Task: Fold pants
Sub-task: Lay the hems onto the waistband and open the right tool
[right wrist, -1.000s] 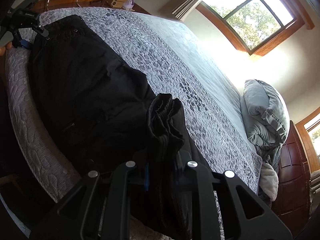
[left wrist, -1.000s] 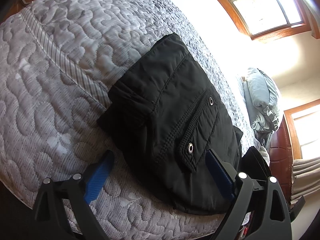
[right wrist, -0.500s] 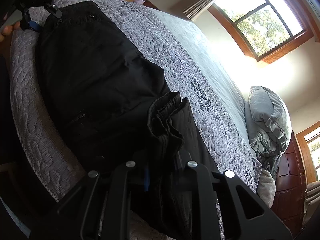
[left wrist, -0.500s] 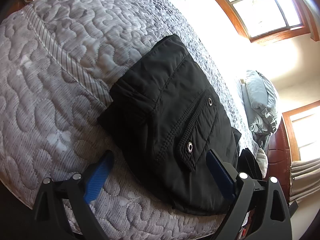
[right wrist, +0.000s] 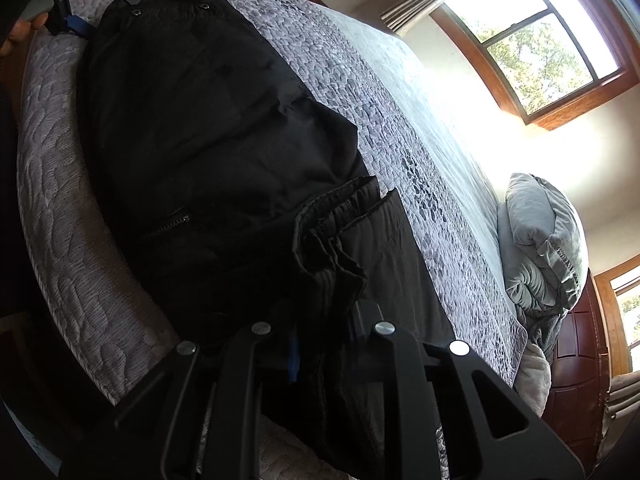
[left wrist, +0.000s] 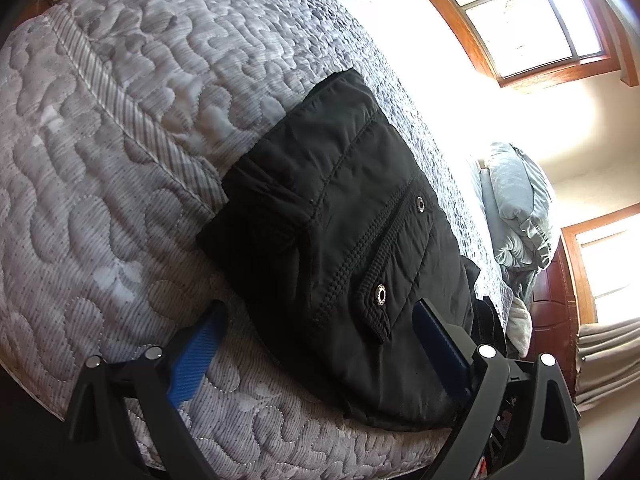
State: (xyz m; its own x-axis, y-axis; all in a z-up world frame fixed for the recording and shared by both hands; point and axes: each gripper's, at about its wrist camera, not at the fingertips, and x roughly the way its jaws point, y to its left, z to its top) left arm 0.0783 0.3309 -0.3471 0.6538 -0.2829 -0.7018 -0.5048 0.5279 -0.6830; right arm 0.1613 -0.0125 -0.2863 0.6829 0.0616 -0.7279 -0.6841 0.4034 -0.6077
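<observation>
Black pants (left wrist: 340, 240) lie along the near edge of a grey quilted bed (left wrist: 140, 100). In the left wrist view I see the waist end with a snap-flap pocket. My left gripper (left wrist: 320, 344) is open, its blue pads either side of the waist corner, just above the quilt. In the right wrist view the pants (right wrist: 200, 128) stretch away, and my right gripper (right wrist: 320, 344) is shut on the bunched leg ends (right wrist: 336, 240), lifted and carried over the pants toward the waist. The left gripper (right wrist: 72, 20) shows at the far end.
Grey pillows (right wrist: 548, 240) are heaped at the head of the bed. Wooden-framed windows (right wrist: 532, 40) let in bright sun. A dark wooden cabinet (right wrist: 580, 340) stands beyond the pillows. The bed's near edge (right wrist: 52, 220) drops off on the left.
My right gripper has carried the leg ends further along over the pants toward the waist. The left gripper has stayed open at the waist, almost still.
</observation>
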